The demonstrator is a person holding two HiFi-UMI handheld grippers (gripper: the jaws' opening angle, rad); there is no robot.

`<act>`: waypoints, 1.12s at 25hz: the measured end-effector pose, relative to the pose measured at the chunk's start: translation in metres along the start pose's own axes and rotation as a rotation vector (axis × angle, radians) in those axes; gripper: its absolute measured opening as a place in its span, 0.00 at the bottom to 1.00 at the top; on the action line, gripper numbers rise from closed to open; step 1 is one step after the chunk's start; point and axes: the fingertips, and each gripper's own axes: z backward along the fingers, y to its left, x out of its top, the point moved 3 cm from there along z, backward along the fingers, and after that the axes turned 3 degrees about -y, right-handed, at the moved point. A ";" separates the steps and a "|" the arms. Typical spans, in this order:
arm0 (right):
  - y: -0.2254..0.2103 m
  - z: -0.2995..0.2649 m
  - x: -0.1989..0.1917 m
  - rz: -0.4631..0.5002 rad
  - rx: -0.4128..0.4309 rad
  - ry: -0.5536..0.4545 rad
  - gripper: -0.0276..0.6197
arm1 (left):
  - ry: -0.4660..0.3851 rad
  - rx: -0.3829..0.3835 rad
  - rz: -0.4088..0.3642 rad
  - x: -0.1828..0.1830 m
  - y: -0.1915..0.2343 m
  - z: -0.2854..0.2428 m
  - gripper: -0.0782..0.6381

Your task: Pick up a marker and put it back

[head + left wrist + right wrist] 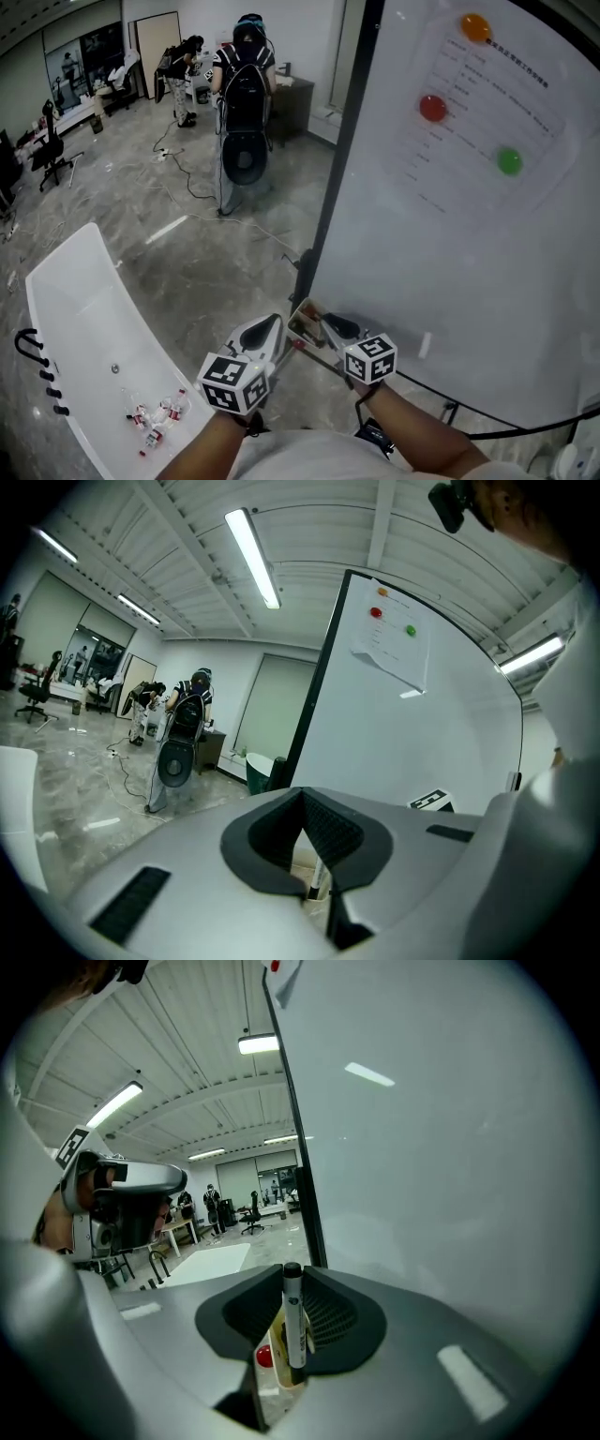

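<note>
A marker [294, 1321] with a black cap and white barrel stands upright between the pads of my right gripper [292, 1283], which is shut on it. Below it lies the small pen tray [271, 1377] with a red object [262, 1357] in it. In the head view both grippers meet at that tray [302, 328] at the whiteboard's [450, 262] lower left corner. The right gripper [330, 325] is at its right, the left gripper [277, 326] at its left. The left gripper [302, 794] has its tips together and holds nothing. Another marker [319, 876] shows beyond it.
A sheet of paper with an orange [475, 26], a red [432, 108] and a green magnet [509, 161] hangs on the whiteboard. A long white tub-like basin [84, 319] with small bottles [155, 417] stands at the left. People [246, 75] and cables are far back.
</note>
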 end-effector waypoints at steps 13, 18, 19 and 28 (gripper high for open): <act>-0.013 -0.003 -0.032 -0.078 -0.022 0.034 0.16 | 0.040 -0.012 0.010 -0.014 -0.003 -0.008 0.11; -0.013 0.003 -0.029 -0.077 -0.030 0.018 0.16 | 0.045 -0.018 0.004 -0.015 -0.011 -0.006 0.11; -0.012 0.005 -0.028 -0.076 -0.031 0.014 0.17 | 0.045 -0.019 0.001 -0.014 -0.013 -0.006 0.11; -0.004 0.035 -0.003 -0.029 -0.042 -0.054 0.18 | 0.032 -0.037 -0.027 -0.011 -0.036 0.002 0.11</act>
